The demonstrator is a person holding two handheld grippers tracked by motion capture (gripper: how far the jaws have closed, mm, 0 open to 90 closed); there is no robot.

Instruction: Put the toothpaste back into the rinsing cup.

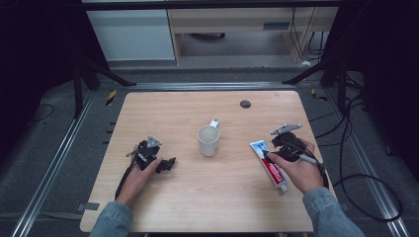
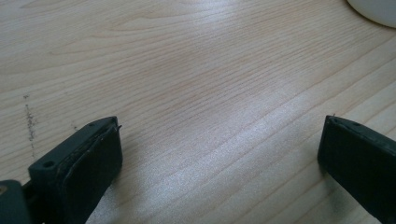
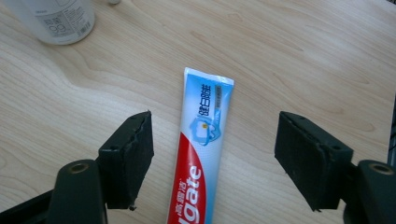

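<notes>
A red, white and blue toothpaste tube lies flat on the wooden table at the right. My right gripper hangs just above it. In the right gripper view the tube runs lengthwise between the jaws of the right gripper. These stand open with a gap on each side, so neither pad touches it. My left gripper rests low on the table at the left; its jaws are wide open over bare wood. A white mug stands upright at the table's centre.
A dark round grommet sits near the table's far edge. The mug's base shows at the top right of the left gripper view, and its printed wall at the top left of the right gripper view. Cables trail off the table's right side.
</notes>
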